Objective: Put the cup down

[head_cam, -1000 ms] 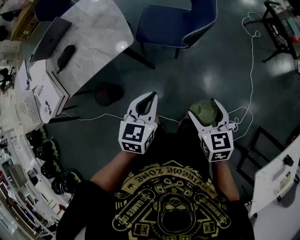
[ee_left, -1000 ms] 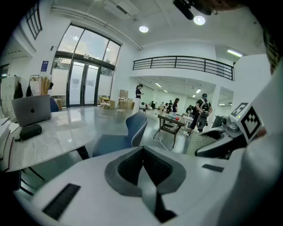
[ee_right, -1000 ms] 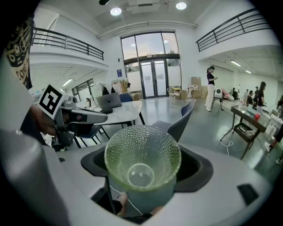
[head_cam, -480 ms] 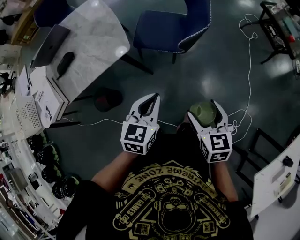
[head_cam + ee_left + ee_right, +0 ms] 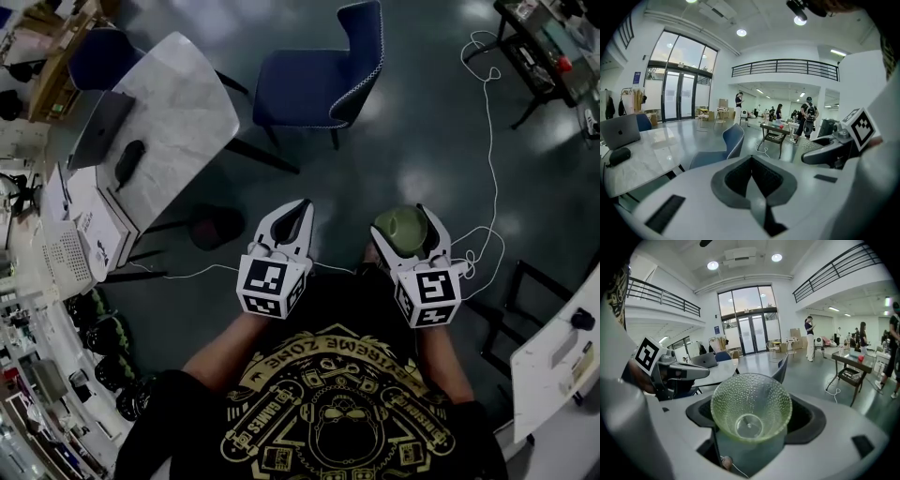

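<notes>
While it hung over the dark polished floor (image 5: 422, 122), well apart from the white marble table (image 5: 187, 103), the green dimpled glass cup (image 5: 751, 406) was pinched mouth-forward by the right gripper (image 5: 405, 225), likely awaiting a surface. Left gripper (image 5: 301, 206): empty, jaws pressed together.

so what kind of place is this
Probably an open office or lab hall: a table with a laptop, a blue chair, tall glass doors and a balcony railing above.
</notes>
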Demonstrator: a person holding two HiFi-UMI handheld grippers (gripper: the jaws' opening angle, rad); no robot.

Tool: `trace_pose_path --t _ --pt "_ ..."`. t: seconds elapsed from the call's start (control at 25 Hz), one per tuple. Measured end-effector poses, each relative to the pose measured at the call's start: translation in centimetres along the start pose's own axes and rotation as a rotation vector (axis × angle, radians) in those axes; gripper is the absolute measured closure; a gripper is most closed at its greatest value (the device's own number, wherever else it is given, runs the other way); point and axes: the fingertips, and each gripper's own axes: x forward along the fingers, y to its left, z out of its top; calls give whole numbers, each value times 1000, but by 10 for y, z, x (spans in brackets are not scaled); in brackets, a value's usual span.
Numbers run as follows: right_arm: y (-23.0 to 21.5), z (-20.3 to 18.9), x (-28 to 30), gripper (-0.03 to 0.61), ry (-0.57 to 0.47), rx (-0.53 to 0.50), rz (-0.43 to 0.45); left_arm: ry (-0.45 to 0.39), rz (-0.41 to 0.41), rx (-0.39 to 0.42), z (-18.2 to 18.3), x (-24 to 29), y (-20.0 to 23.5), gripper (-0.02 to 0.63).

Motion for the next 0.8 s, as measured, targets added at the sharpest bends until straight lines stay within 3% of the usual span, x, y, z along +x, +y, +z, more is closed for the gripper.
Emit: trace_pose_path --t 0.44,0.8 --pt "-94 -10 -48 176 -55 63 -94 2 -72 66 19 55 -84 607" --pt "-162 -26 -103 176 -100 150 -267 31 -241 140 28 99 -160 607"
